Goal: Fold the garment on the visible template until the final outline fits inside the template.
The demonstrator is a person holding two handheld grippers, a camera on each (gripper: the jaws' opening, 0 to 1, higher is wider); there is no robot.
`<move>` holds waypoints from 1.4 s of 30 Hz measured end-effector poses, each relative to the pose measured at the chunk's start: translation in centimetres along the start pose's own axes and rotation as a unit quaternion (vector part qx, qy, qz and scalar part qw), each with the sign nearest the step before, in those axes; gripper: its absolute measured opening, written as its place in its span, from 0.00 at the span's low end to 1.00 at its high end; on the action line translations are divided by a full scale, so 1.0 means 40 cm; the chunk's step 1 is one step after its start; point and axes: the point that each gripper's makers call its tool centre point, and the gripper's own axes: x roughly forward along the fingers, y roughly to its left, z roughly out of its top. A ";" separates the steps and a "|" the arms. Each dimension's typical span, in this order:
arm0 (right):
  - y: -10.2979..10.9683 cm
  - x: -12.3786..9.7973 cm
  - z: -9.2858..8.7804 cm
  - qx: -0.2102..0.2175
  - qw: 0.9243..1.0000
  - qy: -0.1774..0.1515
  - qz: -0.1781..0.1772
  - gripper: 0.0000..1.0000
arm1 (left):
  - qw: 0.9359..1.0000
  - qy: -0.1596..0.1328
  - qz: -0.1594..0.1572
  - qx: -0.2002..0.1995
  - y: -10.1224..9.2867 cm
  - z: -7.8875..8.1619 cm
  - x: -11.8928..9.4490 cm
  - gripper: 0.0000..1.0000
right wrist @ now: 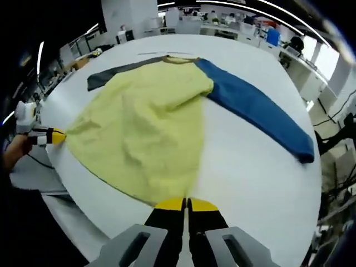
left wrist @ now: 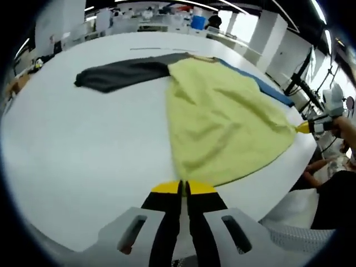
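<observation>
White table point(left wrist: 83, 161): a broad pale surface that carries the garment, with an office room behind it.
Garment point(left wrist: 222, 122): yellow body spread flat on the table, hem toward both grippers; grey sleeve point(left wrist: 119, 73) out to one side, blue sleeve point(right wrist: 258, 108) to the other.
Left gripper point(left wrist: 184, 187): jaws closed together on the yellow hem's corner.
Right gripper point(right wrist: 186, 204): jaws together, clamped on the hem's other corner.
</observation>
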 end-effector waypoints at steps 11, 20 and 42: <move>0.044 0.003 -0.074 0.029 0.999 0.012 -0.040 0.00 | 1.000 0.018 -0.006 -0.005 0.003 -0.029 -0.025 0.00; 0.029 -0.002 -0.074 0.026 0.998 0.015 -0.047 0.00 | 0.999 0.043 -0.010 0.002 -0.001 -0.048 -0.037 0.00; 0.036 -0.013 -0.110 0.055 0.998 0.014 -0.018 0.00 | 0.998 0.061 -0.005 0.004 -0.006 -0.073 -0.049 0.00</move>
